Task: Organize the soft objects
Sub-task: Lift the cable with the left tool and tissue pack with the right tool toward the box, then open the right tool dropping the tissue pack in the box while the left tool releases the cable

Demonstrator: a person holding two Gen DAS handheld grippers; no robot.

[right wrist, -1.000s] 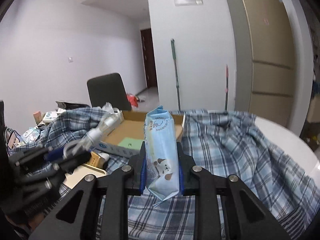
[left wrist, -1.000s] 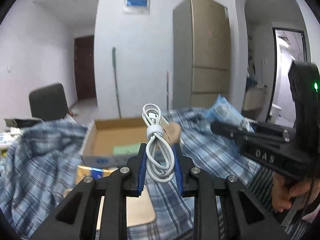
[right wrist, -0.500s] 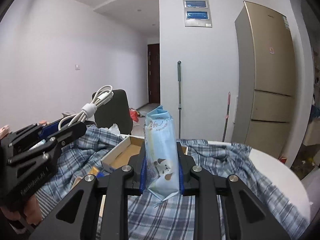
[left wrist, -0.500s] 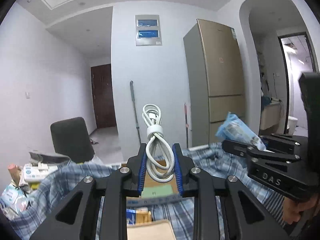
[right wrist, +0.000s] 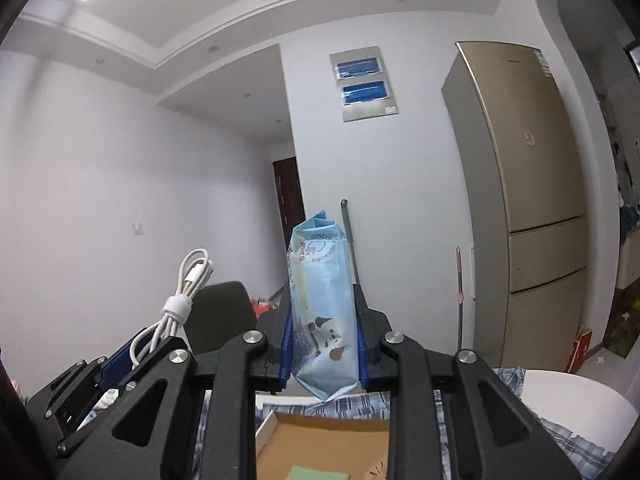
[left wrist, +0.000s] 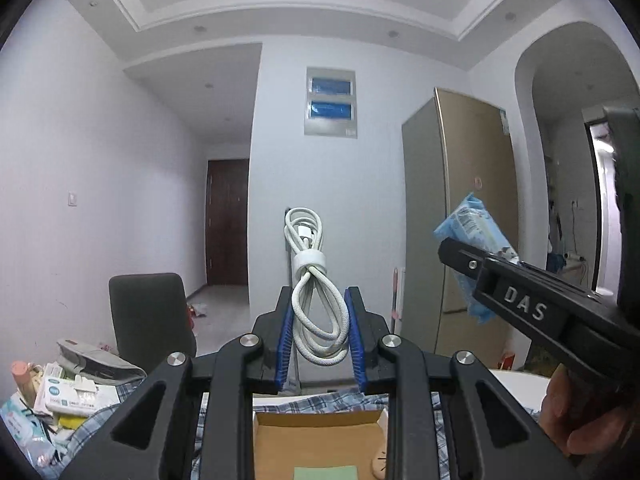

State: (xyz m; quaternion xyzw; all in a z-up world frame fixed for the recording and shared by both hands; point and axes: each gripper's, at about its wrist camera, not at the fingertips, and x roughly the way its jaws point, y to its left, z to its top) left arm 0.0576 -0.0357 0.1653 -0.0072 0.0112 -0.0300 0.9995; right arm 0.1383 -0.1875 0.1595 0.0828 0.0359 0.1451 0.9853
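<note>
My left gripper point(left wrist: 318, 330) is shut on a coiled white cable point(left wrist: 316, 280) bound with a white strap, held high above the table. My right gripper point(right wrist: 322, 344) is shut on a light blue tissue pack point(right wrist: 324, 312), also held high. The cable also shows at the left of the right wrist view point(right wrist: 180, 304), and the tissue pack at the right of the left wrist view point(left wrist: 472, 240). An open cardboard box point(left wrist: 316, 444) lies below both grippers, with a green pad point(left wrist: 325, 473) inside; it also shows in the right wrist view point(right wrist: 320, 448).
A blue plaid cloth point(right wrist: 560, 436) covers the white table point(right wrist: 576, 396). Packets and boxes point(left wrist: 60, 396) are piled at the left. A dark chair point(left wrist: 148, 316) stands behind. A gold fridge point(right wrist: 532, 220) and mop handles stand by the far wall.
Both grippers have risen and tilted up with their loads; the table and box have dropped to the bottom of both views. Grips are unchanged.
</note>
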